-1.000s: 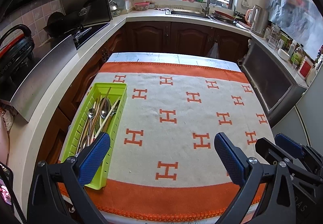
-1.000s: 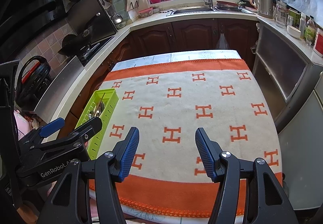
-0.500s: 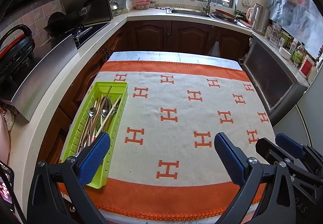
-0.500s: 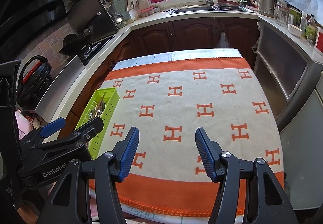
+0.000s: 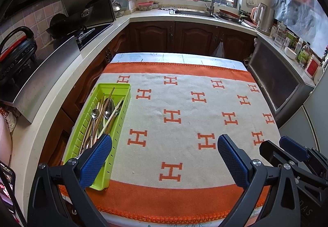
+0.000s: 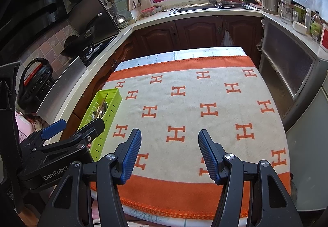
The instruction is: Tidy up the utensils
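Blue-padded left gripper [image 5: 164,157]: jaws wide apart, nothing between them, hanging over the near edge of the orange-and-cream H-patterned cloth [image 5: 184,108]. Blue-padded right gripper [image 6: 169,153]: jaws likewise apart, empty, over the cloth's near middle. Lime-green slotted plastic tray [image 5: 123,108] lies along the cloth's left edge, long axis running near-to-far, its near end just beside the left gripper's left pad. Inside it: metal spoons and wooden chopsticks [image 5: 102,116], jumbled, roughly lengthwise. Judgement: left hand is nearer; the tray lies left of and ahead of it. No loose utensils on the open cloth.
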Tool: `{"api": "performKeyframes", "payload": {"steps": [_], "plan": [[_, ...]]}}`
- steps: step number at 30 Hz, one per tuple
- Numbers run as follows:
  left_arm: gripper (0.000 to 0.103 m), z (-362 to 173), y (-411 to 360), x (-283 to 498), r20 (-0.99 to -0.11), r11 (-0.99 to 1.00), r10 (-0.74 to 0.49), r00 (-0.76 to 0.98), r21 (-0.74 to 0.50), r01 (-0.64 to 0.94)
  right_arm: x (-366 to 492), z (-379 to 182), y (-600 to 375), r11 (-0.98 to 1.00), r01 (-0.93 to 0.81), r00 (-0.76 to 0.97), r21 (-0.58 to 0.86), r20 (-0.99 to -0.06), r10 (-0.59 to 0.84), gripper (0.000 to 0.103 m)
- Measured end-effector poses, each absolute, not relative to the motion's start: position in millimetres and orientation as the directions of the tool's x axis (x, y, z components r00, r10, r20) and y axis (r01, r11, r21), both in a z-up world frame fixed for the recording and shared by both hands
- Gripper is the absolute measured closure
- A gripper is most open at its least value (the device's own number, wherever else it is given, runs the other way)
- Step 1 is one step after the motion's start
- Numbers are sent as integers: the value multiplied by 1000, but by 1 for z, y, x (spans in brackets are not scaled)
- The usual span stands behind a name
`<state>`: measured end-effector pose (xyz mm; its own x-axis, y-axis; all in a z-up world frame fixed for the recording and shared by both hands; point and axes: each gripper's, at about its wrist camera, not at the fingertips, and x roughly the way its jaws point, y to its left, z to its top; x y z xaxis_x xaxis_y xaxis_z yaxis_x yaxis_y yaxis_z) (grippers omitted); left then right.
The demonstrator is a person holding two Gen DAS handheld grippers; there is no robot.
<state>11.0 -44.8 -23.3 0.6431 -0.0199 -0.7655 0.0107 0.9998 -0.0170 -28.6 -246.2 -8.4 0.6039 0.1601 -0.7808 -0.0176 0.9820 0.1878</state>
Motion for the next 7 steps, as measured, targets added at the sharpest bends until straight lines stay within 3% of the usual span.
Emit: {"api": "performKeyframes", "payload": {"steps": [7], "plan": [[1,-25,-49,11,-773,1000,-17,635,-12,12,-32,-11,-246,980,-15,598,197,-784,166,44]]}}
